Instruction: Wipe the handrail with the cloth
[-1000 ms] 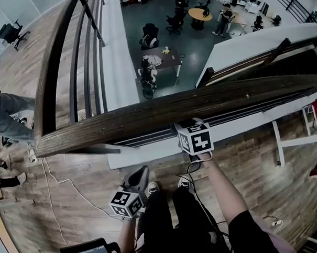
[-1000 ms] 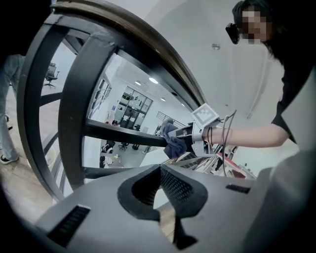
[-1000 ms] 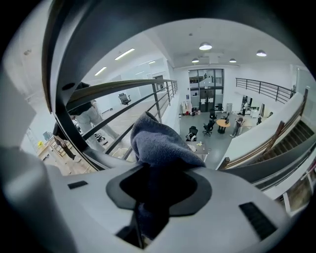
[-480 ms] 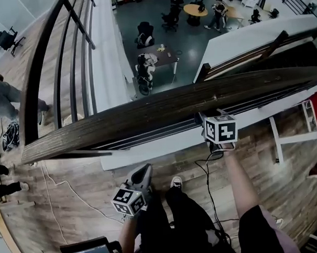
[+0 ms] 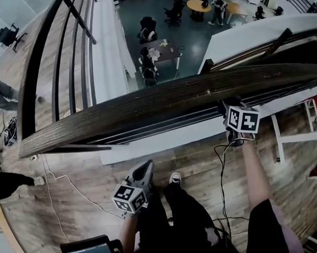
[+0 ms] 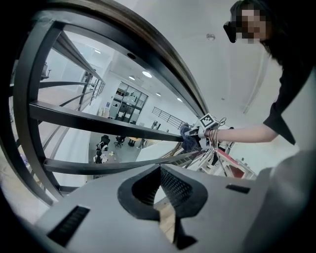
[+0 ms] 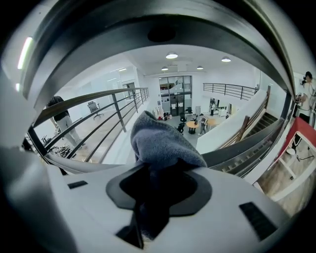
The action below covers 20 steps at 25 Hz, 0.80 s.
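Cloth farther right along handrail

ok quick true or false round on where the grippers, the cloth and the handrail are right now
1. The right gripper is clamped on the cloth. True.
2. The left gripper rests on the handrail. False: it hangs low beside the person's legs, apart from the rail.
3. The cloth is bright red. False: it is grey-blue.
4. The left gripper holds nothing. True.
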{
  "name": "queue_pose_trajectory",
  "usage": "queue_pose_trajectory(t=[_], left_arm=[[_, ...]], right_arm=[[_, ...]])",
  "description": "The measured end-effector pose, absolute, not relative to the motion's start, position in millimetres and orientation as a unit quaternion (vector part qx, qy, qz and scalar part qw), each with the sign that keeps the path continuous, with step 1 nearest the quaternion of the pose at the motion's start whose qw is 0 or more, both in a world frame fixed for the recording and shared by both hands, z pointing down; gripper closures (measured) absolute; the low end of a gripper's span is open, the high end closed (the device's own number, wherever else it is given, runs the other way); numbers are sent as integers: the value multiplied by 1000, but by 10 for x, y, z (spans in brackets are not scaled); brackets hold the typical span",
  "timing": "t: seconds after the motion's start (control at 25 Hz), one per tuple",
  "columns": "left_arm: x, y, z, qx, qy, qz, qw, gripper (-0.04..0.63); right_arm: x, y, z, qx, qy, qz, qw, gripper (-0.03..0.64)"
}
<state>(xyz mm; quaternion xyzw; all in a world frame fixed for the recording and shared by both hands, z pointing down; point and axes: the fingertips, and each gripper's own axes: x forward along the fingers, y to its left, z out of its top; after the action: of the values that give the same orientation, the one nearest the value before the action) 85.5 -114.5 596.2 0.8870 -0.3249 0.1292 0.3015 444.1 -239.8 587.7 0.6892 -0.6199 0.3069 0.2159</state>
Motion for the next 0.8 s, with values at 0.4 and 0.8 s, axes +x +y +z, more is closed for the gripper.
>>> queue_pose_trajectory(t=[0.4,0.8], left_arm=[[611,-1011,6076,880,-334,133,312,595],[-192,-868,6285,874,-339,129,324,595]], right_arm=[[3796,-2014,5895,675,-654,263,219,508],[2171,-1732,6494,604,-687,308,263,508]])
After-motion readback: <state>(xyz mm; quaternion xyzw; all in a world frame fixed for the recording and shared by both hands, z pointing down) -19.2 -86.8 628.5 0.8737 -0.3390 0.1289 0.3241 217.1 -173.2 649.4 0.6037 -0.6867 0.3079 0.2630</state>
